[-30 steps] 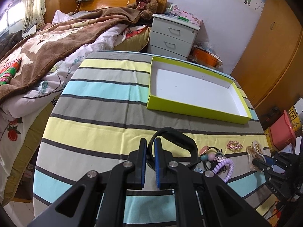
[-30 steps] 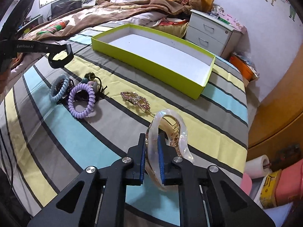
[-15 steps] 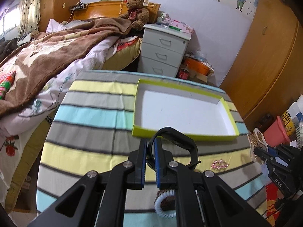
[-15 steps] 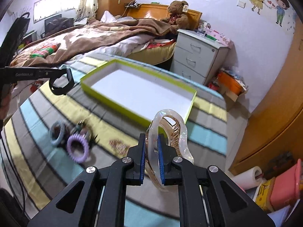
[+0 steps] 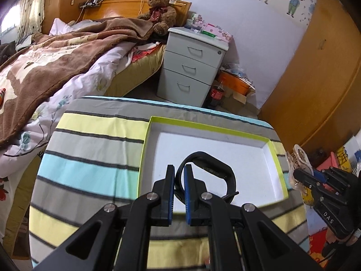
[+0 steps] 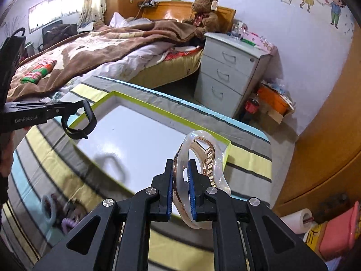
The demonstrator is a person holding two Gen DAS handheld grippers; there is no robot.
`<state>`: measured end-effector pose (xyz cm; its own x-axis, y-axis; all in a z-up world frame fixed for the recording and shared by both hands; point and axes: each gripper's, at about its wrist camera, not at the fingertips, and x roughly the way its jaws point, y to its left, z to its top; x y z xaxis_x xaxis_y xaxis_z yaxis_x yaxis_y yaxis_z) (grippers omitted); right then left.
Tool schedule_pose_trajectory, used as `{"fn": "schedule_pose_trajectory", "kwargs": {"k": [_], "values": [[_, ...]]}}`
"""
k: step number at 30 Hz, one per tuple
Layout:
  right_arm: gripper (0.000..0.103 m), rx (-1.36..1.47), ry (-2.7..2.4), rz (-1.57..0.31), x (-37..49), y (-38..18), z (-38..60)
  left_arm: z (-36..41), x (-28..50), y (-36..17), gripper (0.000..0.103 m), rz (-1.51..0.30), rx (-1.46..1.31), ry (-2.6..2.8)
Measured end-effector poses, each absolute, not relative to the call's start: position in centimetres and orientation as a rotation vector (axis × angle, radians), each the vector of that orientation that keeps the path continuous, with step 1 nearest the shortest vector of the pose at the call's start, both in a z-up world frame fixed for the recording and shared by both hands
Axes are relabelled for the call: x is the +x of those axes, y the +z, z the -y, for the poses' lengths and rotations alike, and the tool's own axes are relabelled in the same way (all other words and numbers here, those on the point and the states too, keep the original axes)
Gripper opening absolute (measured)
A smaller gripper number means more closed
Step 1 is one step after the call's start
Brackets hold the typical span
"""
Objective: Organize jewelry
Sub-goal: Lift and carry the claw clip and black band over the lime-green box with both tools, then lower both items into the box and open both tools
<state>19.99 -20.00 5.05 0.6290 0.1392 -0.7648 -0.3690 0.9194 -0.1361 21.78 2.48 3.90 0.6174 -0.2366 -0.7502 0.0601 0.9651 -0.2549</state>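
**Left wrist view: both grippers carry pieces over the tray**

The left gripper (image 5: 178,188) holds a black band (image 5: 208,169), jaws clamped on one side of its loop, above the near end of the tray (image 5: 212,129). The green-walled, white-floored tray lies on the striped desk (image 5: 90,149).

In the right wrist view, the right gripper (image 6: 180,186) has its jaws clamped on a clear hair claw (image 6: 208,158) with gold teeth, held over the tray's near right corner (image 6: 158,110). The left gripper (image 6: 84,108) with its band (image 6: 77,122) shows at left, above the tray's left edge, and the band's shadow falls on the white floor.

Hair ties (image 6: 50,207), blurred, lie on the desk at lower left, outside the tray. Beyond the desk stand a bed (image 6: 94,47), a teddy bear (image 6: 205,13) and a grey drawer unit (image 6: 227,74).
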Motion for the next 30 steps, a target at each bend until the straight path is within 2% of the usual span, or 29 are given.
{"fn": "schedule_pose_trajectory", "kwargs": {"k": [14, 30], "values": [[0.012, -0.317, 0.296, -0.955, 25.0, 1.2, 18.2, -1.4, 26.8, 0.3, 0.009, -0.973, -0.202, -0.143], [0.012, -0.327, 0.278, -0.996, 26.6, -0.6, 18.1, -0.9, 28.4, -1.7, 0.009, -1.021, -0.181, -0.117]]}}
